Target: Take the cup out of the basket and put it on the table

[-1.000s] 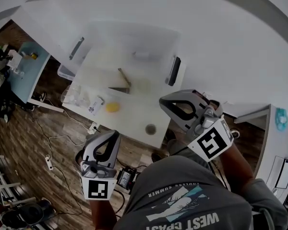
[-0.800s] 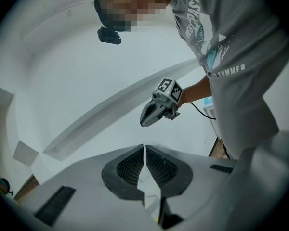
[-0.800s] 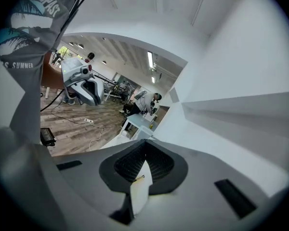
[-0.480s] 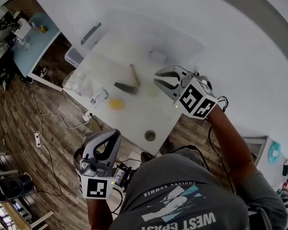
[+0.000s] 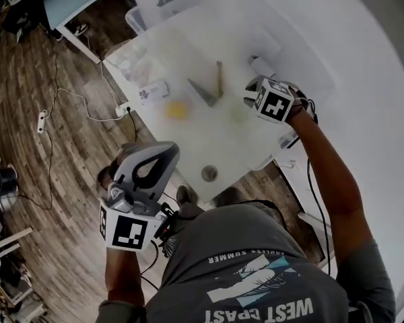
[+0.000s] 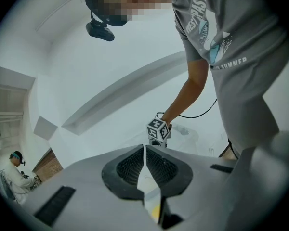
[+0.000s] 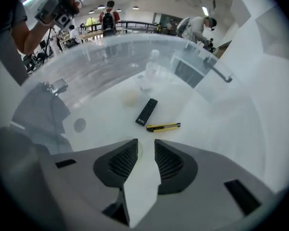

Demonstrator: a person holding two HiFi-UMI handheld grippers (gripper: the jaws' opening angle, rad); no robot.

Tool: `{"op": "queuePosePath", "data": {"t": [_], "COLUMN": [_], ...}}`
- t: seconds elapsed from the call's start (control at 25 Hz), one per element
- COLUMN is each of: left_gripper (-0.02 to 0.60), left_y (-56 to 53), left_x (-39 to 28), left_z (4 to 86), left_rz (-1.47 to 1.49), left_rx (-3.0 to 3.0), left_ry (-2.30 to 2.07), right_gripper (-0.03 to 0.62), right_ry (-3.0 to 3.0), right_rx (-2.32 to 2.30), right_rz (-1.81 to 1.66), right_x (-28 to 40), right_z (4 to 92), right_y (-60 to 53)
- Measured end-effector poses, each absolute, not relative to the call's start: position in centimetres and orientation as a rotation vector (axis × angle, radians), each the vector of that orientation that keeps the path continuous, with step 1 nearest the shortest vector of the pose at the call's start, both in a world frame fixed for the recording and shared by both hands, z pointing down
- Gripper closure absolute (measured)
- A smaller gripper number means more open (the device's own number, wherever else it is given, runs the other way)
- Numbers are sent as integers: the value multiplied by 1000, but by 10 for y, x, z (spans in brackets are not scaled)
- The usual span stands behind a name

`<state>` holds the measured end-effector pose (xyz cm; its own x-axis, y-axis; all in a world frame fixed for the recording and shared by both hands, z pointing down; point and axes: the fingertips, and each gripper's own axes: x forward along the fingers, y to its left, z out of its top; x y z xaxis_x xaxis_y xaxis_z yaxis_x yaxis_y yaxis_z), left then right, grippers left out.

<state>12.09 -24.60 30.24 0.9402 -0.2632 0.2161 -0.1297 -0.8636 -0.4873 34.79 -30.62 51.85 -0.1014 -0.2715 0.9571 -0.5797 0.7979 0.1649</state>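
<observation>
Reading progress as unsettled: right gripper (image 7: 145, 146) hangs over the table (image 5: 230, 148), jaws just spread wide on nothing, left gripper (image 6: 144, 152) closed and empty, cup unconfirmed, maybe the pale round thing (image 5: 239, 115) on the table below, basket (image 7: 195, 70) contents unreadable.

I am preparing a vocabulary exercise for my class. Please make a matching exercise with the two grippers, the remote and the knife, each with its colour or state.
1. left gripper
2. right gripper
3. remote
4. knife

A. yellow
B. open
C. black
D. shut

Pairs: 1-D, 2-B, 3-C, 4-A.
The right gripper's jaws have just been opening, and they hold nothing.
</observation>
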Motion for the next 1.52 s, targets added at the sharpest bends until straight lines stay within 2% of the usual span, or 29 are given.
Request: {"op": "queuePosePath", "data": {"t": [0.28, 0.56, 0.64, 0.68, 0.88, 1.04, 1.52], "left_gripper": [555, 555, 555, 555, 555, 555, 555], "left_y": [-272, -277, -276, -276, -283, -287, -292], "left_x": [116, 117, 119, 119, 122, 118, 79], "left_z": [327, 336, 335, 334, 338, 340, 332], "left_rz": [-436, -489, -495, -501, -487, -479, -390], "left_rx": [-2617, -2616, -2614, -2613, -2622, -2621, -2617], "left_ry": [382, 427, 424, 422, 422, 397, 373], "right_gripper": [482, 491, 549, 554, 568, 567, 568], "right_ry": [-1527, -1409, -1427, -1445, -1391, -1489, -1550], "right_rx": [479, 423, 413, 411, 455, 494, 804], "right_rz": [369, 446, 467, 475, 466, 394, 62], "right_x": [378, 400, 396, 392, 401, 377, 323], "right_z": [620, 660, 666, 666, 651, 624, 457], "right_y": [-315, -314, -311, -312, -314, -328, -354]}}
